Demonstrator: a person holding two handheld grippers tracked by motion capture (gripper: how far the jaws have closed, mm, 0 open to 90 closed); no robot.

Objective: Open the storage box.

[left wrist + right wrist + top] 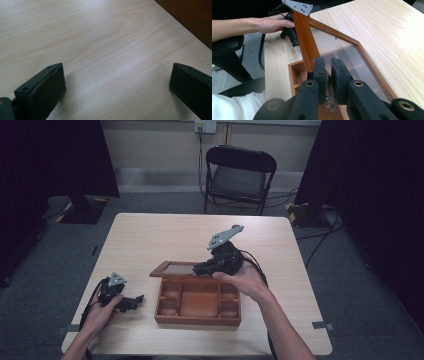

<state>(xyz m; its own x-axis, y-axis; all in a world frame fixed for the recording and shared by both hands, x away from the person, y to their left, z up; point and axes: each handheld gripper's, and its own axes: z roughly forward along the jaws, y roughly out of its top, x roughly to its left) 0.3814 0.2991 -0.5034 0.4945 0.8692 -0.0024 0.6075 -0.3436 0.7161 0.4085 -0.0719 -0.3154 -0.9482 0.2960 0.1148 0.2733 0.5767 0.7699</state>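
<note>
Box [198,303]: wooden, compartmented, near the table's front edge, middle.
Lid [342,53]: glazed, raised, pinched at its metal clasp by the right tool [329,75].
Left tool [131,302]: spread, empty, rested near the front left corner, apart from the box.
Risk: the clasp may slip from the narrow pinch; the lid would slam.
Risk: the box, not steadied, may be dragged or tipped.

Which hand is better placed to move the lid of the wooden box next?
Right. The right gripper is shut on the lid; the left gripper rests open on the table, beside the box.
</note>
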